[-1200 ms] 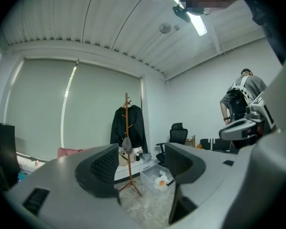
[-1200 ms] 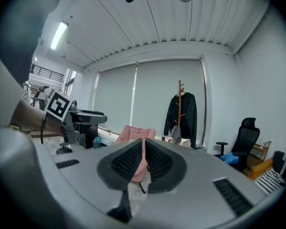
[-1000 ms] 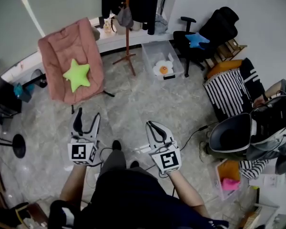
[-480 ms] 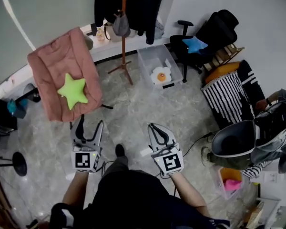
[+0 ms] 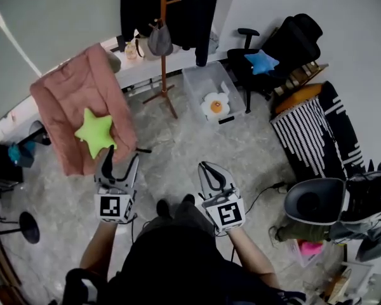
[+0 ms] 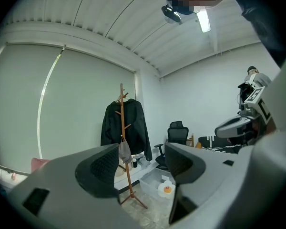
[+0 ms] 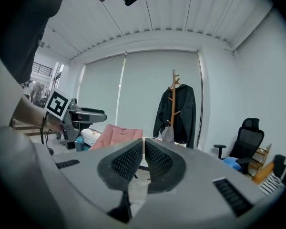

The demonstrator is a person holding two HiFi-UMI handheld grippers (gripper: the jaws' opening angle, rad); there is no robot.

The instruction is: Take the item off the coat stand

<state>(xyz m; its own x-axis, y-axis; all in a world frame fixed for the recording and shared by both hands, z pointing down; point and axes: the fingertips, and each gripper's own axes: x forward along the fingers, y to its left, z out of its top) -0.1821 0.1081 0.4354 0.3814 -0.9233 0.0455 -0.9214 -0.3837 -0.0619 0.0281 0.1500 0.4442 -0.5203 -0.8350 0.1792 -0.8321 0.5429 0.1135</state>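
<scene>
My left tool [image 5: 119, 162] holds its jaws apart, empty; my right tool [image 5: 206, 168] is pressed together, empty. Both are well apart from the coat stand [image 5: 164, 75], where the grey item [image 5: 159, 42] hangs beside a black jacket [image 5: 192, 10].

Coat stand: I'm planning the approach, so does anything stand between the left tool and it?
Nothing visible does. Open floor runs from the left tool to the coat stand; the pink chair sits left of that path, the clear bin right.
</scene>
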